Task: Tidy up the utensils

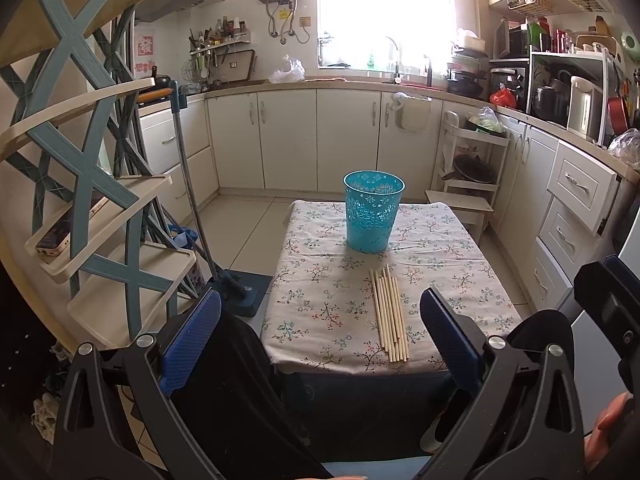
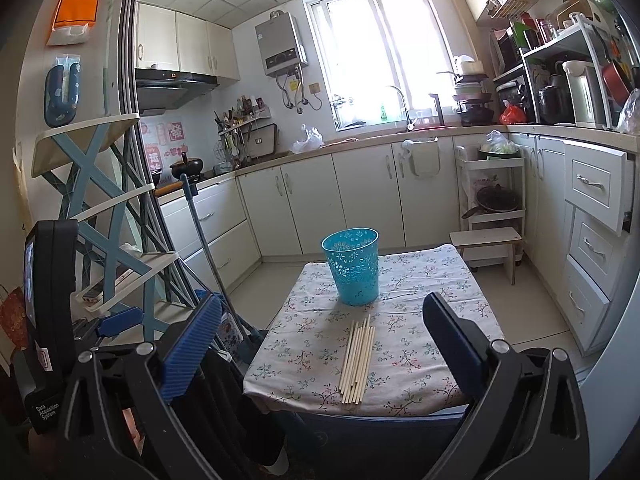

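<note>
Several pale wooden chopsticks (image 1: pixel 390 316) lie side by side near the front edge of a small table with a floral cloth (image 1: pixel 316 280). A turquoise perforated plastic holder (image 1: pixel 373 211) stands upright behind them at the table's middle. My left gripper (image 1: pixel 320 332) is open and empty, held back from the table's front edge. In the right wrist view the chopsticks (image 2: pixel 357 360), the holder (image 2: pixel 353 266) and the cloth (image 2: pixel 408 344) show too. My right gripper (image 2: pixel 324 348) is open and empty, also short of the table. The left gripper's body (image 2: pixel 48 320) shows at the left.
A blue and cream tiered rack (image 1: pixel 92 184) stands at the left with a phone on one shelf. A mop (image 1: pixel 216 248) leans beside the table. White kitchen cabinets (image 1: pixel 320 140) line the back and right. A small white stool (image 2: pixel 486 240) stands behind the table.
</note>
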Demonstrator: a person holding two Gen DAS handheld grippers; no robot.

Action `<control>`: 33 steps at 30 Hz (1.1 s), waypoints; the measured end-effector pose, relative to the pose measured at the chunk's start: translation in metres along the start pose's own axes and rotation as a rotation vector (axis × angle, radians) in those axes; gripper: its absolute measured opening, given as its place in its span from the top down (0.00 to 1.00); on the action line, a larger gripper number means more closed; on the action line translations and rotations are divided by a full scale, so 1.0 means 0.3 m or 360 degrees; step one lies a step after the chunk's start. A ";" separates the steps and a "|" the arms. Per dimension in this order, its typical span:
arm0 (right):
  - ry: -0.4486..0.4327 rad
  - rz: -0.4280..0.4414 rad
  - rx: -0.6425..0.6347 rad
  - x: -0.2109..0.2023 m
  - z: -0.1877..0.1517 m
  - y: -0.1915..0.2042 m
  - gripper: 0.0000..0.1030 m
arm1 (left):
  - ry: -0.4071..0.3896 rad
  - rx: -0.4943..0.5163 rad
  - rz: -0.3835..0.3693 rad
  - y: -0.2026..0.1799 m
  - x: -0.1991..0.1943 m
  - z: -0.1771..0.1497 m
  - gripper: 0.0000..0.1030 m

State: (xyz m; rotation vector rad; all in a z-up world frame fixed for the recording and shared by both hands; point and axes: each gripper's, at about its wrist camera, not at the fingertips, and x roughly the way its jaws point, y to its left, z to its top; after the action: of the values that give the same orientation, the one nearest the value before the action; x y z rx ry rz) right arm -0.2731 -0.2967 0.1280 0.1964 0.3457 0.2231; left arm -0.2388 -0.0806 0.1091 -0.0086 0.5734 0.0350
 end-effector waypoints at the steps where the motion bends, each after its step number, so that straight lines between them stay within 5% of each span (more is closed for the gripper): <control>1: 0.0000 0.0001 0.0000 0.000 0.000 0.000 0.06 | 0.0001 -0.0002 -0.0003 0.001 0.000 0.000 0.06; 21: 0.0019 -0.0019 0.0007 0.047 0.000 0.030 0.06 | -0.0007 -0.0032 -0.0073 0.028 0.031 0.005 0.07; 29: 0.0200 -0.0129 0.0017 0.266 -0.039 -0.074 0.06 | 0.0064 -0.0045 -0.0098 0.033 0.245 0.049 0.06; 33: 0.0351 -0.0179 0.0009 0.468 -0.098 -0.162 0.07 | 0.0213 -0.0086 -0.0105 0.036 0.439 0.059 0.06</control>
State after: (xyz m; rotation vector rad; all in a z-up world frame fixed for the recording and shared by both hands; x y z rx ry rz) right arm -0.1459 -0.3038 0.0460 0.1575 0.5747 0.1325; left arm -0.1190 -0.0655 0.0525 -0.0830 0.7052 -0.0142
